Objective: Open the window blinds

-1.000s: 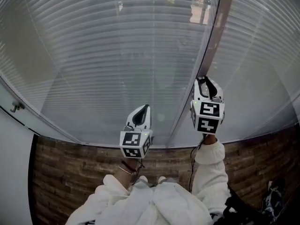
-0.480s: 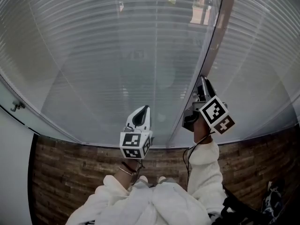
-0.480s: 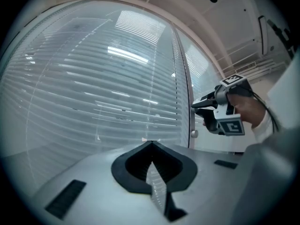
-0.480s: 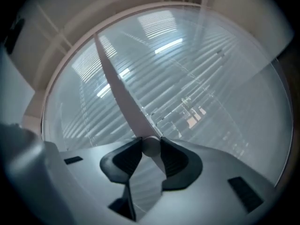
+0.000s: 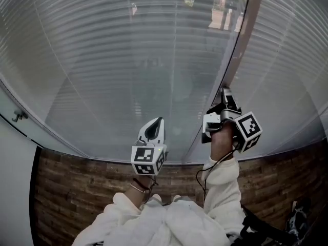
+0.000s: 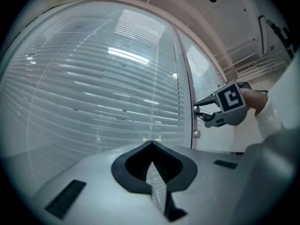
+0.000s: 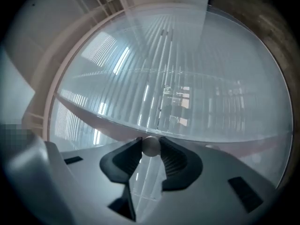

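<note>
Rolled a quarter turn since earlier, the right gripper point(image 7: 151, 146) is pinching the slim, light, slippery tilt wand point(image 6: 191, 86) low, at the right edge of the blinds point(image 5: 128, 60); the left gripper point(image 6: 151, 144) is idling shut and empty.

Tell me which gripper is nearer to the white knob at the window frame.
Right. The right gripper is closed on the white knob; the left gripper is apart, to its left.

Blinds point(image 5: 118, 60) bar the way ahead; room free before them.
</note>
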Demonstrator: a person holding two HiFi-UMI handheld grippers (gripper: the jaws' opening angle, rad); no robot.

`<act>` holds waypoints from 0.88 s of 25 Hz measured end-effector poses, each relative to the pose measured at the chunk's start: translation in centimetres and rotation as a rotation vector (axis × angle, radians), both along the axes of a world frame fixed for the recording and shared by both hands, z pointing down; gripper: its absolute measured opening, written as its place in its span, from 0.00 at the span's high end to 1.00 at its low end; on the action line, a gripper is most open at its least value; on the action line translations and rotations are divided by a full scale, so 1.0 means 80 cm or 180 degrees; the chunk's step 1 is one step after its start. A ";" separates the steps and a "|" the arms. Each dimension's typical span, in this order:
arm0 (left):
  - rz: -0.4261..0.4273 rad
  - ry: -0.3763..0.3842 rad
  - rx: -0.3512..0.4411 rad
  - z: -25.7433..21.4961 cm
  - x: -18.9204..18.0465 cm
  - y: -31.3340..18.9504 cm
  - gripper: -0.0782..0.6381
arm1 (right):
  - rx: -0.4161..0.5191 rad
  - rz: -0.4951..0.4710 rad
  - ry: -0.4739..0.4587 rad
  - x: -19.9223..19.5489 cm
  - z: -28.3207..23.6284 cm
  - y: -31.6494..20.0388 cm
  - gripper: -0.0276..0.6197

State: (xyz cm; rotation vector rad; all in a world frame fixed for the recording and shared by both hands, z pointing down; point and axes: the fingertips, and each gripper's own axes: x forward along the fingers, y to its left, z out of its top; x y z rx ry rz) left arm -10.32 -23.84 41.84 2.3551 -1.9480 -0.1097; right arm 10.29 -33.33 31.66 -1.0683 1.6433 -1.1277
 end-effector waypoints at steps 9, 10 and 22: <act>-0.0014 0.0015 -0.0027 0.002 -0.008 -0.004 0.89 | 0.0369 -0.0124 0.0415 -0.008 -0.008 0.005 0.76; -0.0002 0.0015 -0.0027 0.001 -0.006 -0.006 0.89 | 0.0527 -0.0157 0.0834 -0.013 -0.012 0.008 0.76; 0.0148 0.0093 -0.0026 0.003 0.028 -0.022 0.89 | 0.2296 0.0322 0.8633 -0.038 -0.009 0.035 0.65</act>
